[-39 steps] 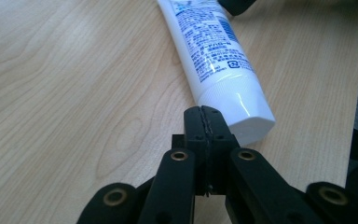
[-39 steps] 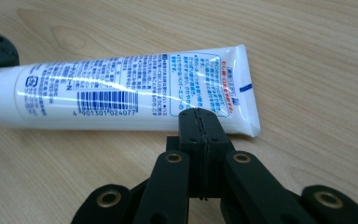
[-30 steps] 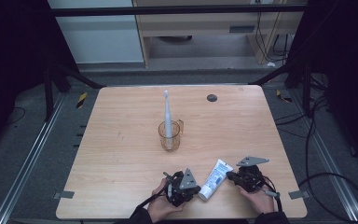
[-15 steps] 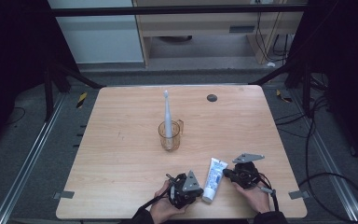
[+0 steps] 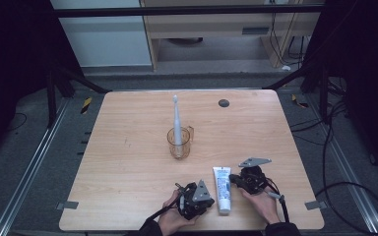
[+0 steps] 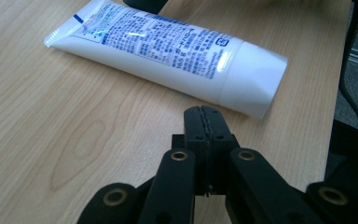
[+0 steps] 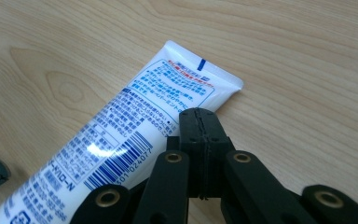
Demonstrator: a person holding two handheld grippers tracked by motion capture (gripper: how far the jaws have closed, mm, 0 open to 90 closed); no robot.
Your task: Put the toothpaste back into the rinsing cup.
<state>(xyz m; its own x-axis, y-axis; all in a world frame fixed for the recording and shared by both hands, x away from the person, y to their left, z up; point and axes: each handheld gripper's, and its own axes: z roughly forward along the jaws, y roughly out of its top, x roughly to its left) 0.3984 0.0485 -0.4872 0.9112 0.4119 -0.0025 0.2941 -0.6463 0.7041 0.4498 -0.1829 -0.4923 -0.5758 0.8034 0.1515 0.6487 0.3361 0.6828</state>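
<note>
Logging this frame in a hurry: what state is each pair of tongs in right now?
Left tongs: closed, empty, near the cap end of the white plastic toothpaste tube.
Right tongs: closed, holding nothing, at the tube's crimped end.

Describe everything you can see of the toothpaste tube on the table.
The toothpaste tube is white, soft-looking plastic with blue and red print and a barcode. It lies flat on the wooden table near the front edge, its wide white cap toward the person and its flat crimped end pointing away. It lies between the left gripper and right gripper, both shut. The right gripper's tip is against its side; neither grips it.
</note>
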